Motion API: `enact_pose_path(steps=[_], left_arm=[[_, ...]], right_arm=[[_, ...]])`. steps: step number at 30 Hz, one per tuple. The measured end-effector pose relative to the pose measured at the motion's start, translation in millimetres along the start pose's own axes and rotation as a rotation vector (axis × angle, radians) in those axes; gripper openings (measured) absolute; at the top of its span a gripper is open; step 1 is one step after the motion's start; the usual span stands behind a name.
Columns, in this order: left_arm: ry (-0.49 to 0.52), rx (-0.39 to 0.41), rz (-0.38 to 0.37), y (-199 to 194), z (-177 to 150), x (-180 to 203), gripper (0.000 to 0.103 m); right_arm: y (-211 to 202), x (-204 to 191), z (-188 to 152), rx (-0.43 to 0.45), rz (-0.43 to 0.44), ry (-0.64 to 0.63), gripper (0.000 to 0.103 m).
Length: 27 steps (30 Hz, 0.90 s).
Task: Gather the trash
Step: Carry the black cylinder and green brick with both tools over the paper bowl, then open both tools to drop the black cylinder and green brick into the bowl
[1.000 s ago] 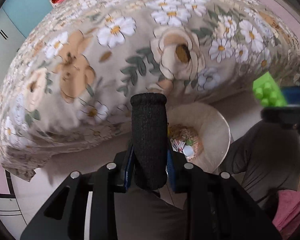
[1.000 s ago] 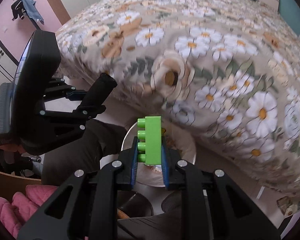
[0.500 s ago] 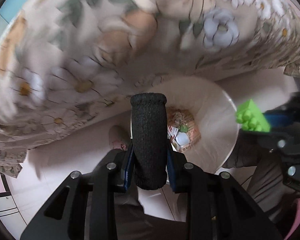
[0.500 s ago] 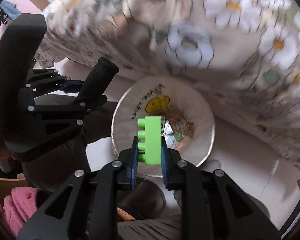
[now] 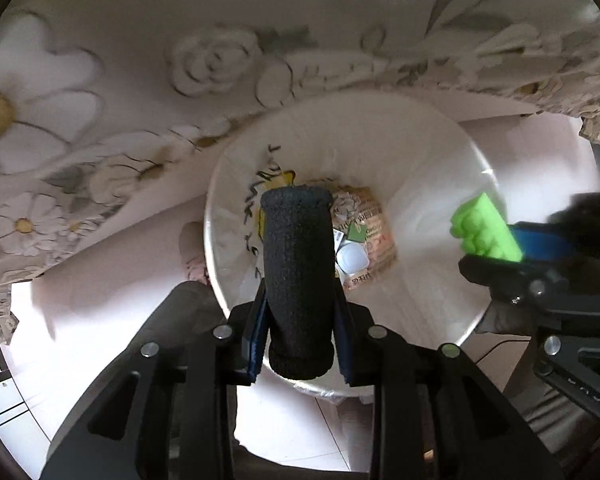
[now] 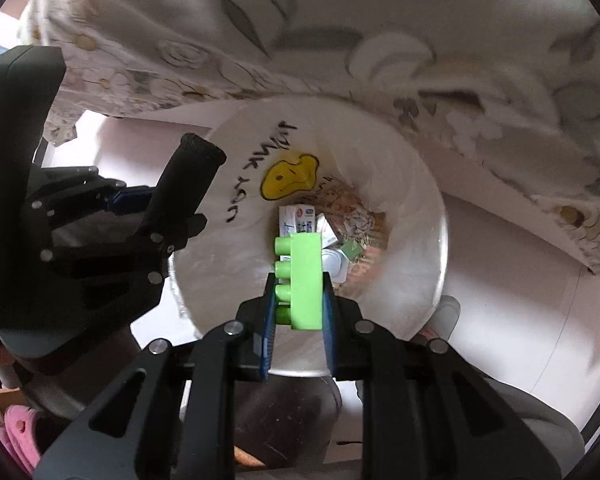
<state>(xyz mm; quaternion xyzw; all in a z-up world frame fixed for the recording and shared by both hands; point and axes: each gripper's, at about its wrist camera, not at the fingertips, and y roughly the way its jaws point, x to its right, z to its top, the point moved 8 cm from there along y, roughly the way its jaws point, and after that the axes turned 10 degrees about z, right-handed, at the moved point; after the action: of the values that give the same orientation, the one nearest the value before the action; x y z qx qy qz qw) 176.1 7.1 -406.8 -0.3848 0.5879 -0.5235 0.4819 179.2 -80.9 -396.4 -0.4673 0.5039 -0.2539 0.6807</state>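
Two tongs point down over a white plastic-lined waste bin (image 6: pixel 400 184). Left tongs (image 5: pixel 298 280) clamped on a black knitted fabric tube (image 5: pixel 298 276); right tongs (image 6: pixel 298 292) clamped on a bright green studded toy brick (image 6: pixel 306 280). Only the right view shows the liner's yellow smiley face (image 6: pixel 290 176) and a white carton (image 6: pixel 296 220) inside.

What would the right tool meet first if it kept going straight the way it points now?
Most likely the trash at the bottom of the white bin. The right tool, shut on a green toy brick, points into the bin's mouth at a small carton and wrappers; depth is unclear.
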Motion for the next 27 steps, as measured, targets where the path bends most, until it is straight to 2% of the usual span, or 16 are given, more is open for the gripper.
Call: enact_pose_path(steps=[8, 11, 16, 20, 27], left_arm=[[-0.005, -0.076, -0.012, 38, -6, 3, 0.031], [-0.018, -0.112, -0.043, 48, -10, 6, 0.031], [-0.038, -0.128, -0.059, 58, -4, 6, 0.031], [-0.056, -0.155, -0.116, 67, 0, 9, 0.032], [-0.069, -0.194, -0.125, 80, 3, 16, 0.034]], right_arm=[[33, 12, 3, -0.044, 0.012, 0.035, 0.022], [44, 16, 1, -0.061, 0.015, 0.048, 0.022], [57, 21, 1, -0.09, 0.005, 0.057, 0.022], [64, 23, 3, -0.102, 0.005, 0.054, 0.022], [70, 25, 5, -0.11, -0.026, 0.034, 0.022]])
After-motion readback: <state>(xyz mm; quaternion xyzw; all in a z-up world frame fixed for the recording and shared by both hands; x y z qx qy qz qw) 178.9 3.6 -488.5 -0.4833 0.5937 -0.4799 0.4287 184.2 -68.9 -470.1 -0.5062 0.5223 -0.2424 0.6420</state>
